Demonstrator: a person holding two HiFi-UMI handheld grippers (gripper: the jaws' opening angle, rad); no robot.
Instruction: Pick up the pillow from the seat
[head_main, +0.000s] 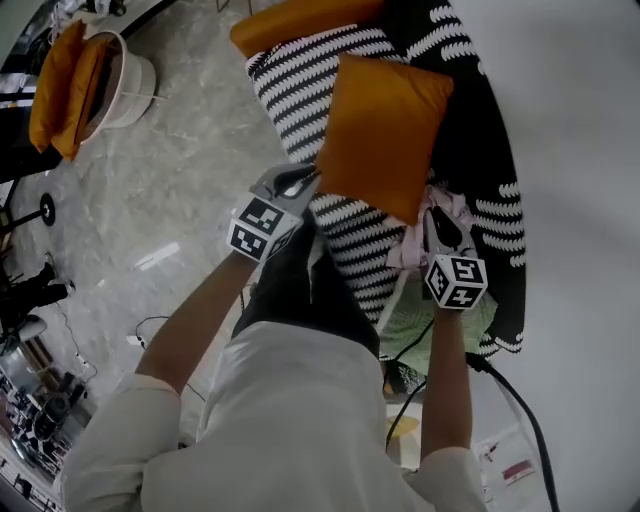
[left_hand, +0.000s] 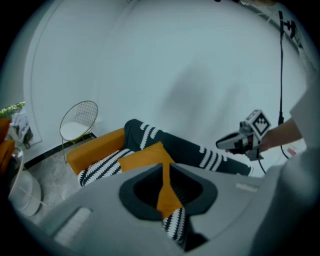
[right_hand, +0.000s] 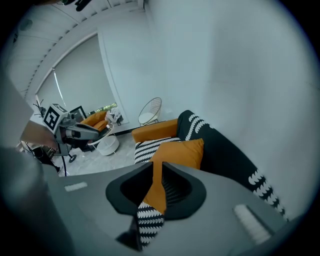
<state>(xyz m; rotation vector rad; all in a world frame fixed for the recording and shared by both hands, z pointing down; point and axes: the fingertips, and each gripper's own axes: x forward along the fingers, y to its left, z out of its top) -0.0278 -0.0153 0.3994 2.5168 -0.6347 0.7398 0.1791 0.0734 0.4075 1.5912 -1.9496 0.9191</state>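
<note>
Pillow (head_main: 385, 125) is orange and hangs tilted over the seat (head_main: 300, 75), near its front edge. I hold it by its two near corners. The near edge looks clear of the striped cover. I can't tell if the far corner touches the backrest (head_main: 480, 110).

Left tool (head_main: 300, 182) is clamped on the pillow's left near corner; its own view shows a thin fold of orange fabric pinched in the narrow gap. Right tool (head_main: 436, 215) is the same on the right near corner, with fabric running straight through the closed jaws.

Risks, as I judge them:
- Both grips hold only thin corner fabric, not the stuffing. The fabric looks smooth, so a corner could slide out under the pillow's weight.
- If one corner goes, the pillow swings on the other and likely drops back on the seat or to the floor (head_main: 180, 180).
- Pulling the tools apart would stretch the edge and tug the fabric from the pads. Uneven lifting would twist it.
- Pink cloth (head_main: 410, 240) lies just beside the right tool and could get dragged along.
- Cable (head_main: 515, 405) trails by my right arm and could catch if I step back.
</note>
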